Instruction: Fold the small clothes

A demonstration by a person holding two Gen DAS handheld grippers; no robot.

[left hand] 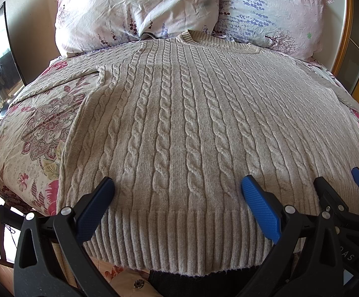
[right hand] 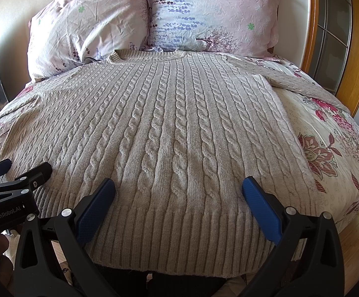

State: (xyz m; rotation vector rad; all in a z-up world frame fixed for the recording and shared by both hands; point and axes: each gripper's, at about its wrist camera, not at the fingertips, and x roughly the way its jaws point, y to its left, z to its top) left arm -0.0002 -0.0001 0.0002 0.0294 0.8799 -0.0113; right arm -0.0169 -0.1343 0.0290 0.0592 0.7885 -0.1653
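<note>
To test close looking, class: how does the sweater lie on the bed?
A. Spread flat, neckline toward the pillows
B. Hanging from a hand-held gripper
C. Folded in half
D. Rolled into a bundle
A: the sweater lies spread flat on the bed, its neckline by the pillows, both hand-held grippers open above its ribbed hem.

I see a beige cable-knit wool sweater (left hand: 179, 123) (right hand: 169, 128) lying flat and unfolded, spread wide across the bed. Its ribbed hem faces me and hangs slightly over the near edge, while the round ribbed collar sits at the far end. Both sleeves stretch outward to the sides (the one on my right angles away, its cuff out of view).
</note>
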